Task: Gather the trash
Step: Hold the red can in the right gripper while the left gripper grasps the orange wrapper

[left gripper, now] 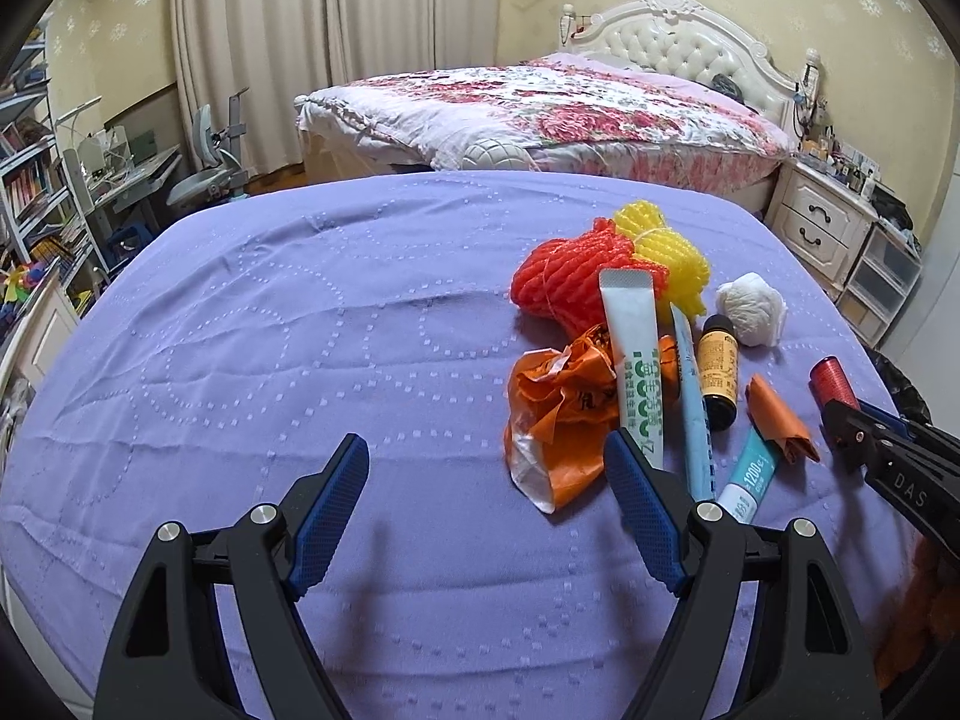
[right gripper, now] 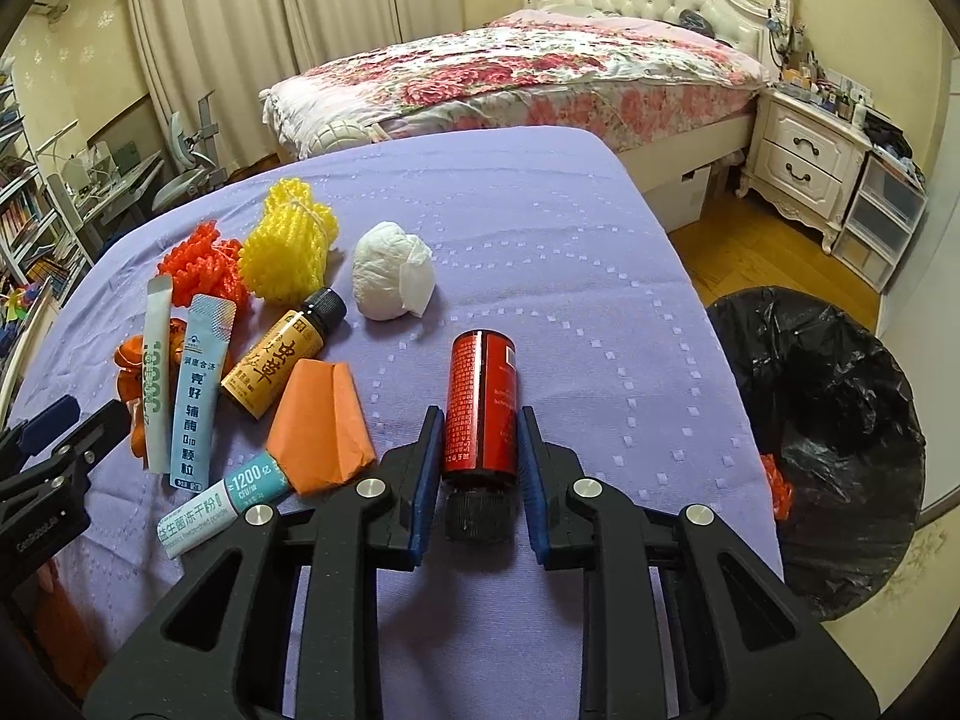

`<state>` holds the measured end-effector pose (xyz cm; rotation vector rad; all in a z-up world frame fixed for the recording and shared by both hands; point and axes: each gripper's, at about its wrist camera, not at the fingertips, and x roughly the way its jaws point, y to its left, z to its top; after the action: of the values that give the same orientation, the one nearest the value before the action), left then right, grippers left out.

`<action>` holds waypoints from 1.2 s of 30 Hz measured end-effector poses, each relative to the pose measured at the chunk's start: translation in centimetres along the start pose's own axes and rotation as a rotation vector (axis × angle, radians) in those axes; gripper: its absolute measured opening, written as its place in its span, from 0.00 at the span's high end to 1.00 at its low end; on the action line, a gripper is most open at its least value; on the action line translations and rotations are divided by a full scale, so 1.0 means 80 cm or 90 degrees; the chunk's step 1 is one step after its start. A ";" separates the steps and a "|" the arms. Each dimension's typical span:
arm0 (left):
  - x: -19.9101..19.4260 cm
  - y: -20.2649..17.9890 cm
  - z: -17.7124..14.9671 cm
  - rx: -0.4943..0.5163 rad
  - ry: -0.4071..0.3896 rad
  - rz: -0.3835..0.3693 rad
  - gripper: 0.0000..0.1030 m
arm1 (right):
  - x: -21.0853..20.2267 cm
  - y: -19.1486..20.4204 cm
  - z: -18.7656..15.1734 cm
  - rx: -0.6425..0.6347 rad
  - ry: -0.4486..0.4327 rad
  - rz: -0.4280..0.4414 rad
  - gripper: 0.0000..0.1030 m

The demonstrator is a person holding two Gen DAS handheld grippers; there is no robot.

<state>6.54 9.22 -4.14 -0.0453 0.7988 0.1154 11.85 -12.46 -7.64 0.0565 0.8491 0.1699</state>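
Note:
Trash lies on a purple-covered table [left gripper: 300, 330]. My right gripper [right gripper: 480, 420] is shut on a red bottle [right gripper: 483, 396], cap toward the camera; the bottle also shows in the left wrist view [left gripper: 834, 384]. My left gripper [left gripper: 486, 450] is open and empty, just left of a crumpled orange wrapper [left gripper: 558, 414]. Beside it lie long sachets [right gripper: 198, 396], a yellow-labelled brown bottle [right gripper: 282, 360], a folded orange paper [right gripper: 321, 426], red foam net [left gripper: 564, 282], yellow foam net [right gripper: 288, 252] and a white paper ball [right gripper: 387, 279].
A bin lined with a black bag [right gripper: 828, 420] stands on the floor right of the table, with something orange inside. A bed [right gripper: 510, 78] and white nightstand [right gripper: 798, 156] are behind. Desk, chair and bookshelves [left gripper: 54, 192] stand at far left.

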 end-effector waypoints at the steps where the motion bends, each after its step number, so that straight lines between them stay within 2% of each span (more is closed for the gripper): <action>1: -0.003 0.000 -0.001 -0.004 -0.002 -0.003 0.24 | -0.001 -0.002 -0.001 0.002 0.000 -0.003 0.77; 5: -0.009 -0.008 0.001 -0.001 -0.012 -0.014 0.24 | -0.006 -0.009 -0.004 0.006 0.001 -0.009 0.77; 8: -0.012 -0.018 0.003 0.003 -0.013 -0.024 0.31 | -0.009 -0.014 -0.008 0.008 -0.001 -0.013 0.77; 11: -0.015 -0.028 0.005 0.013 -0.020 -0.027 0.32 | -0.012 -0.019 -0.012 0.012 -0.002 -0.011 0.77; 18: -0.001 -0.052 0.014 0.039 -0.019 -0.013 0.45 | -0.013 -0.019 -0.014 0.006 -0.004 -0.006 0.77; 25: 0.020 -0.064 0.016 0.057 0.001 -0.003 0.49 | -0.012 -0.018 -0.015 0.004 -0.002 -0.002 0.77; 27: 0.022 -0.064 0.015 0.056 0.004 -0.005 0.60 | -0.012 -0.017 -0.015 0.003 -0.002 -0.002 0.77; 36: 0.016 -0.055 0.008 0.042 0.003 -0.045 0.77 | -0.012 -0.015 -0.015 -0.001 -0.002 -0.008 0.77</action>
<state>8.39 5.05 -4.67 -0.0118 0.8051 0.0230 10.50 -13.79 -7.86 0.0499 0.8462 0.1594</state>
